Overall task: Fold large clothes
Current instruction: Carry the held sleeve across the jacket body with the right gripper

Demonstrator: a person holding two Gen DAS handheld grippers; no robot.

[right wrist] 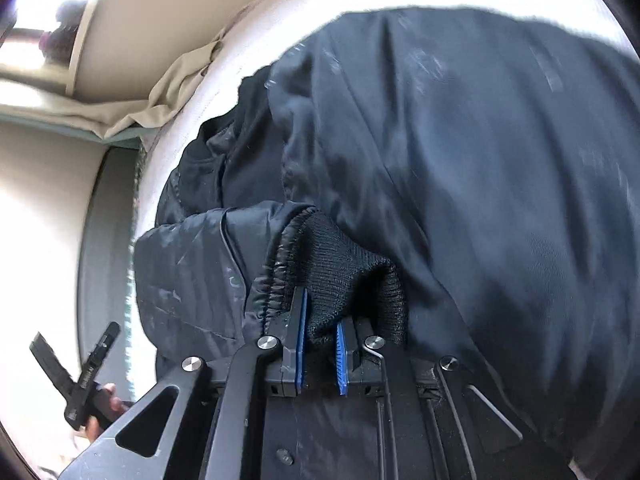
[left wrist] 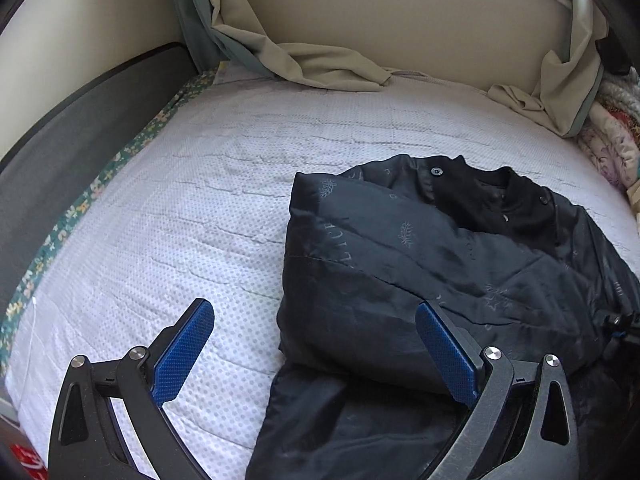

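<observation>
bed (left wrist: 180, 208): white dotted cover; wall (left wrist: 400, 20): cream; curtains (left wrist: 320, 64): beige; daylight

You are looking at a dark navy, satin-sheened jacket (left wrist: 420, 264) with faint printed leaf motifs and lettering, lying partly folded on the bed, its left side already turned inward over the body. Its black ribbed collar (left wrist: 492, 196), carrying snap buttons, is pointing toward the far side of the bed. In the right wrist view, the black knit cuff (right wrist: 340, 276) is sitting bunched against the body fabric.

Beige curtains (left wrist: 320, 64) drape onto the white dotted mattress (left wrist: 168, 208).
</observation>
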